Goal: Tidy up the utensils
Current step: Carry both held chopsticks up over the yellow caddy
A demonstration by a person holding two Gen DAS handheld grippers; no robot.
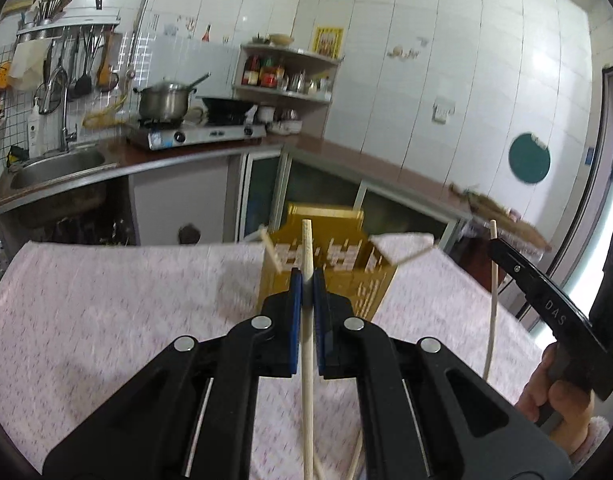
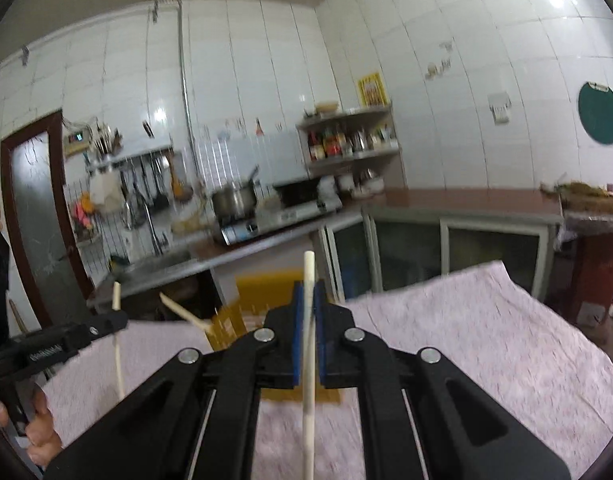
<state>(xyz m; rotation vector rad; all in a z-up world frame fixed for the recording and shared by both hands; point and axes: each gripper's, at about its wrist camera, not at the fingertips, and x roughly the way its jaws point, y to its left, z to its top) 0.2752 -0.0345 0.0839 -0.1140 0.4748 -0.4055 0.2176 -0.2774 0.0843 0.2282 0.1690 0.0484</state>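
Note:
My left gripper [image 1: 306, 276] is shut on a pale wooden chopstick [image 1: 307, 340] that stands upright between the blue pads, above the table. My right gripper [image 2: 308, 292] is shut on a second chopstick [image 2: 308, 360], also upright. Each gripper shows in the other's view: the right one [image 1: 496, 246] with its chopstick [image 1: 492, 304] at the right, the left one [image 2: 118, 322] with its chopstick [image 2: 118, 360] at the left. A yellow slotted utensil holder [image 1: 342, 268] stands on the table just beyond both grippers, with a chopstick [image 1: 272, 252] leaning in it; the holder [image 2: 230, 324] is partly hidden in the right wrist view.
The table wears a pink patterned cloth [image 1: 126, 300]. Behind it runs a kitchen counter with a sink [image 1: 58, 168], a gas stove with a steel pot [image 1: 164, 100], and a corner shelf of bottles [image 1: 282, 76]. More chopsticks [image 1: 356, 456] lie under the left gripper.

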